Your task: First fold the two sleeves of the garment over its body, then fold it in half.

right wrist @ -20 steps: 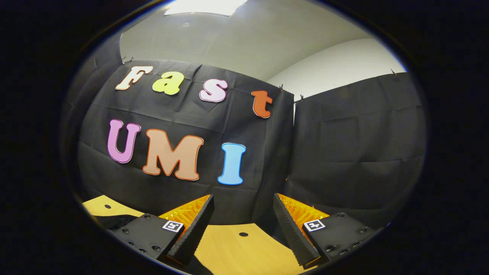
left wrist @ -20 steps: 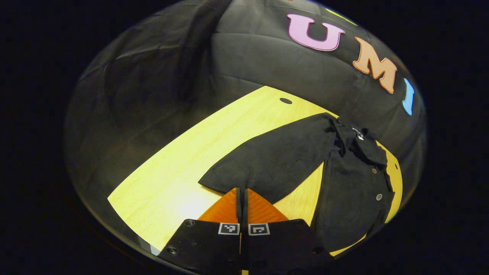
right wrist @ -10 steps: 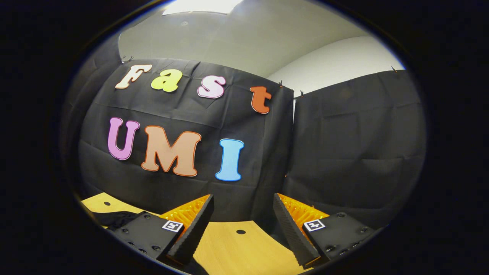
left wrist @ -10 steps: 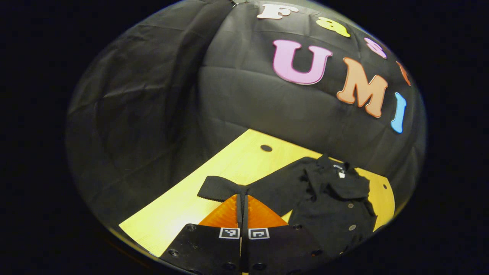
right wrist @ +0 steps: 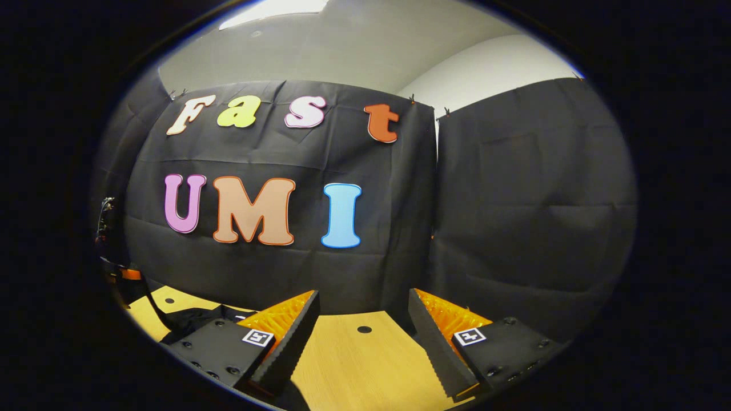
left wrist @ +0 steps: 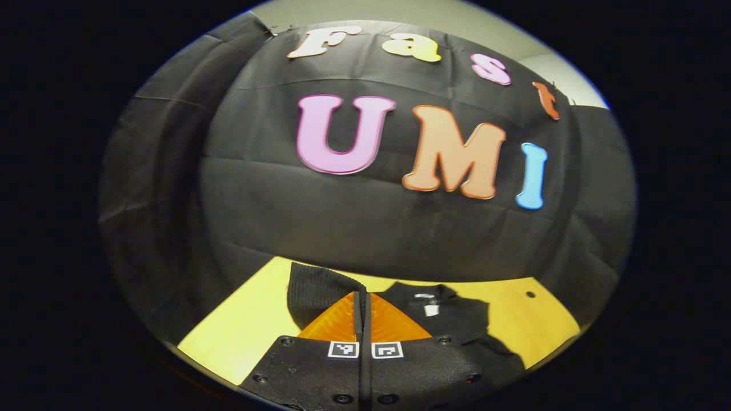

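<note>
Your left tool (left wrist: 362, 299) is clenched on the cuff end of the garment's sleeve (left wrist: 315, 288) — the two orange fingers (left wrist: 334, 321) meet with the dark ribbed cloth caught between them, and the cuff stands up above the fingertips, lifted off the yellow desk (left wrist: 245, 328). In the left gripper view the rest of the black garment (left wrist: 457, 319) lies on the desk just beyond and to the right of the fingers, collar toward the booth wall, with a small white tag (left wrist: 431, 310) showing at the neck. A small dark hole (left wrist: 530, 294) marks the desk surface to the far right.

Your right tool (right wrist: 362, 319) is released — its fingers stand well apart with nothing between them, held above bare desk wood. In the right gripper view a dark fold of the garment lies at the lower left, partly hidden behind the left finger's mount, and a piece of black-and-orange gear (right wrist: 123, 274) shows at the left edge.
</note>
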A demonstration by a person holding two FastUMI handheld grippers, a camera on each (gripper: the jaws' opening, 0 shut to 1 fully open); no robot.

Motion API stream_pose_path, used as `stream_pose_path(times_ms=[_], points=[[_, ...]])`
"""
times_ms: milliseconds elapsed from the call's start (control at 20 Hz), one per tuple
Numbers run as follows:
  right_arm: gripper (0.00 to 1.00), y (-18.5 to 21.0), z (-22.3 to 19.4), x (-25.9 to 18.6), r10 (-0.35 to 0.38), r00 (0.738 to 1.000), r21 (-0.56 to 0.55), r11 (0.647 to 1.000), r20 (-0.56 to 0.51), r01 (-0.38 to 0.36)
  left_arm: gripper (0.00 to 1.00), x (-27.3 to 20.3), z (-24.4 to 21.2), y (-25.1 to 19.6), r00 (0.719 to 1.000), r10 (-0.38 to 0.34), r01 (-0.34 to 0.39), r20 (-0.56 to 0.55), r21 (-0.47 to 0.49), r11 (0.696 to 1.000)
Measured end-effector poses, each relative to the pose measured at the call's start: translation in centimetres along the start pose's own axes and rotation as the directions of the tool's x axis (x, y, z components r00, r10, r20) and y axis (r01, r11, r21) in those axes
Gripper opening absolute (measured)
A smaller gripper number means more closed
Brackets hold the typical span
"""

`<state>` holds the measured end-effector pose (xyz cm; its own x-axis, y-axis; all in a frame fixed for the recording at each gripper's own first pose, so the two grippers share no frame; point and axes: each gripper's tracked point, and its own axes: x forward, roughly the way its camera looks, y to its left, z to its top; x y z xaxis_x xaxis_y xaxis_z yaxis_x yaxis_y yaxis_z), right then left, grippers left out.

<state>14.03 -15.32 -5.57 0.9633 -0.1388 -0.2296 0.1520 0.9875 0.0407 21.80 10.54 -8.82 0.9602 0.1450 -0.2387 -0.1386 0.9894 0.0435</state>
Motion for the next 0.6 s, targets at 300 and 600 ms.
stream_pose_path(times_ms=[300,600], points=[[0.98,-2.7,-1.7,1.6,0.027,0.999,0.05,0.998,-0.035,-0.026,0.0,5.8,-2.2,-12.7,0.986,-0.166,0.168,-0.03,0.084,0.982],[0.98,-5.0,-3.4,2.6,0.046,0.997,0.112,0.993,-0.067,-0.038,0.0,10.6,-8.0,-21.9,0.956,-0.275,0.285,-0.107,0.098,0.954]])
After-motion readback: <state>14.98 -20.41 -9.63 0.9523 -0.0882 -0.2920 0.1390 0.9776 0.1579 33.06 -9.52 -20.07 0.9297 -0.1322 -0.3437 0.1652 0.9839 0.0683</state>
